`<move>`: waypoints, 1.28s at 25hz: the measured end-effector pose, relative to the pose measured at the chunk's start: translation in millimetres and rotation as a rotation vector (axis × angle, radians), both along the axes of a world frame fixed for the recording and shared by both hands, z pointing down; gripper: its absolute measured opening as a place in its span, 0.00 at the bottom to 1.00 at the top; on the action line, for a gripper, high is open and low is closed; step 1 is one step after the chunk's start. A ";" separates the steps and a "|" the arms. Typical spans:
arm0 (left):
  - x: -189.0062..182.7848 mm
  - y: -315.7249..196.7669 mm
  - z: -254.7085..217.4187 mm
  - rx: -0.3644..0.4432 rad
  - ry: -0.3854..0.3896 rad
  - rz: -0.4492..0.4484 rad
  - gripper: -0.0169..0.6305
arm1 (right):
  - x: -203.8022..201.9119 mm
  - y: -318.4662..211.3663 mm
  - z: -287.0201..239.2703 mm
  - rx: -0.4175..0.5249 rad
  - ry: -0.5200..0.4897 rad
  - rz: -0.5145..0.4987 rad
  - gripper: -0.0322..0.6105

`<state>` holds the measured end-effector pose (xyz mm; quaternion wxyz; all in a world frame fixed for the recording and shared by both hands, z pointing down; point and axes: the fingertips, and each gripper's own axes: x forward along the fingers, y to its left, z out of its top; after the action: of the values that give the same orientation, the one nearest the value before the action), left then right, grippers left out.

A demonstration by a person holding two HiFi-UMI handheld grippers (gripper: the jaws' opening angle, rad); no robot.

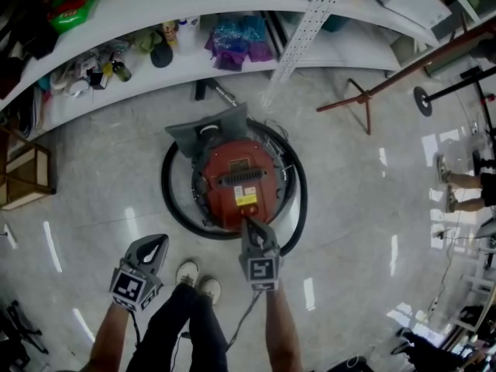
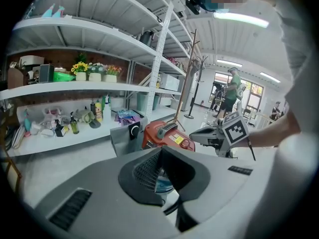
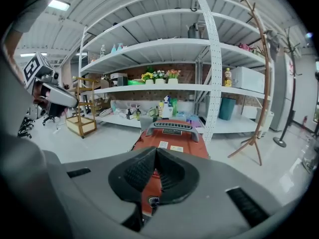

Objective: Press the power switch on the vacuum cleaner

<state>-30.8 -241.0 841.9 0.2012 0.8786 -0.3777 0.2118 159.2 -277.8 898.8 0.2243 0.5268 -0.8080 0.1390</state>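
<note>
Your right tool [image 1: 249, 225], tips pressed together and empty like the left tool [image 1: 157, 245], hovers at the red vacuum cleaner [image 1: 232, 161]'s 6 o'clock end. Push off-centre and it may skid off the dark round button [image 3: 152, 200].

Round plastic vacuum cleaner [image 1: 232, 165]: red, yellow label [image 1: 246, 200], black hose [image 1: 172, 208]. Left gripper [image 1: 158, 242], right gripper [image 1: 249, 223]: grey, with black-and-white square-pattern marker cubes [image 1: 262, 270].
</note>
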 end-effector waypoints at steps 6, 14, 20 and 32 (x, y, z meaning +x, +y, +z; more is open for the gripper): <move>5.5 2.8 -10.7 0.017 0.007 0.012 0.04 | -0.7 7.1 -17.0 0.039 -0.051 0.030 0.07; 10.6 3.7 -41.0 0.061 0.015 0.024 0.04 | -6.7 17.7 -58.1 0.093 -0.077 0.033 0.07; 16.6 4.8 -72.6 0.091 0.036 0.035 0.04 | -5.4 29.0 -92.9 0.123 -0.109 0.062 0.07; 23.3 12.2 -146.1 0.132 0.060 0.049 0.04 | 6.3 54.5 -167.9 0.111 -0.170 0.134 0.07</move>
<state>-7.6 -228.9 695.8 0.1489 0.9049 -0.3631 0.1650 165.4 -223.3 730.9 0.1157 0.5775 -0.7936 0.1528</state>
